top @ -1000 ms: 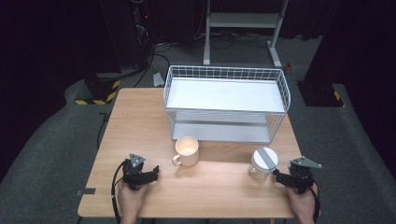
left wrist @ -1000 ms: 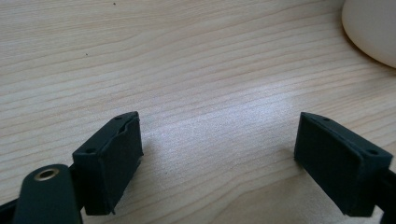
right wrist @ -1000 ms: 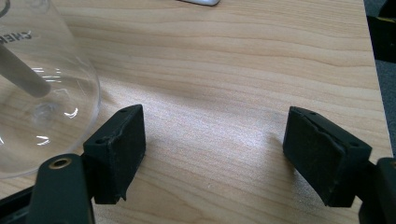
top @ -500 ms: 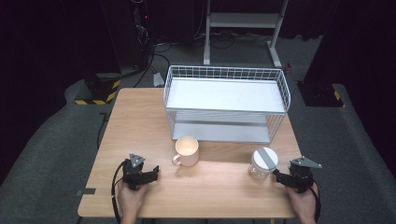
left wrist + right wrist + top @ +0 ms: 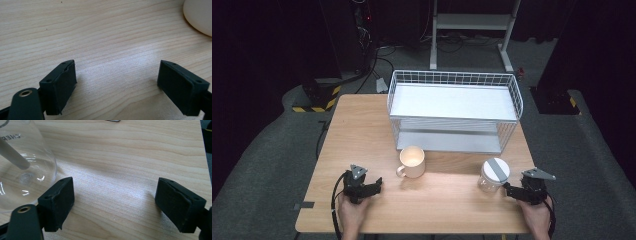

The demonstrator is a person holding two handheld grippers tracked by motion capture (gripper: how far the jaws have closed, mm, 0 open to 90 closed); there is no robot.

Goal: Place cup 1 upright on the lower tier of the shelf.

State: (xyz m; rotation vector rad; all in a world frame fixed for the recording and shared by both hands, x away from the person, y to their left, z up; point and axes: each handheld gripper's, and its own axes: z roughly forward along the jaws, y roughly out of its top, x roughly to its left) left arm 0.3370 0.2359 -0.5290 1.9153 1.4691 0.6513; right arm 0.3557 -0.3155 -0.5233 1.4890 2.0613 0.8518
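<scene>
A cream mug (image 5: 413, 161) stands on the wooden table (image 5: 362, 125), its handle toward the front left. A clear glass jar (image 5: 493, 174) with a grey lid stands to its right. My left gripper (image 5: 376, 185) lies near the front edge, left of the mug, pointing right; its jaws are open over bare wood (image 5: 116, 85), with the mug's side (image 5: 200, 15) at the upper right. My right gripper (image 5: 508, 190) points left, just beside the jar. Its jaws (image 5: 115, 205) have just been opening and hold nothing; the jar (image 5: 22, 170) sits outside the left jaw.
A white wire rack (image 5: 455, 110) with two shelves stands at the back of the table, behind the mug and jar. Dark floor, cables and a white stand leg (image 5: 507, 45) lie beyond. The table's front edge runs just under both hands.
</scene>
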